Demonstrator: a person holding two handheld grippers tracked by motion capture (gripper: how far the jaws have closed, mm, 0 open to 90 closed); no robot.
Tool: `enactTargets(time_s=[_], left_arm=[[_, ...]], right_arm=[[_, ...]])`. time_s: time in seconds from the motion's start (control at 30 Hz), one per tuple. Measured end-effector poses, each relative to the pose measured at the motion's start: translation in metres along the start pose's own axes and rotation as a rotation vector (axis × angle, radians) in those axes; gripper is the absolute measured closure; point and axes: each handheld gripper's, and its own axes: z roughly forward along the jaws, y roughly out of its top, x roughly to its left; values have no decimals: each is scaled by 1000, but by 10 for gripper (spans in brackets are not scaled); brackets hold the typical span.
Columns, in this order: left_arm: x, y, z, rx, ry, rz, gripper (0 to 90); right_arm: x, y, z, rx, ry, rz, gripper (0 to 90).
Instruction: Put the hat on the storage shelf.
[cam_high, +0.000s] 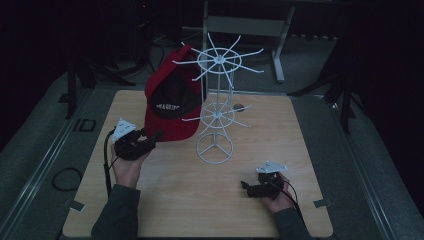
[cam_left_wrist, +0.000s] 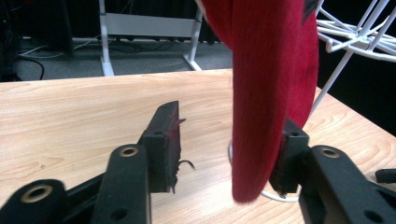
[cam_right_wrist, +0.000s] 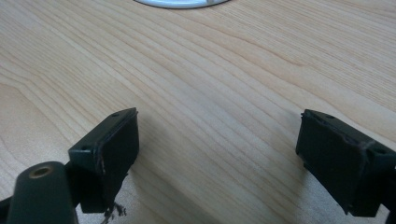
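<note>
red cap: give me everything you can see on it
The red cap looks like soft fabric with a dark inner lining carrying small, unreadable lettering. It hangs on the white wire rack, its opening facing the camera and its brim pointing down toward the wooden table. In the left gripper view the brim sits between the left gripper's open jaws, against one pad, clear of the other.

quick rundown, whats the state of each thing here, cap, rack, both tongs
red cap: hanging on the rack, brim down between the left tongs' jaws, not clamped
white wire rack: upright on the table
left tongs: open, one pad against the brim
right tongs: open, empty, low over the table
</note>
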Motion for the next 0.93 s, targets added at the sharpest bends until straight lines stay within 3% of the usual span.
enactTargets(time_s=[0.23, 0.47, 0.77, 0.93], left_arm=[[0, -7, -3, 6, 10, 23, 468], [2, -16, -4, 16, -11, 3, 438], [5, -23, -4, 30, 1, 11, 419], [14, -28, -4, 37, 7, -22, 418]], right_arm=[[0, 0, 0, -2, -2, 2, 131], [0, 0, 0, 0, -1, 0, 131], [0, 0, 0, -1, -1, -3, 131], [0, 0, 0, -1, -1, -5, 131]])
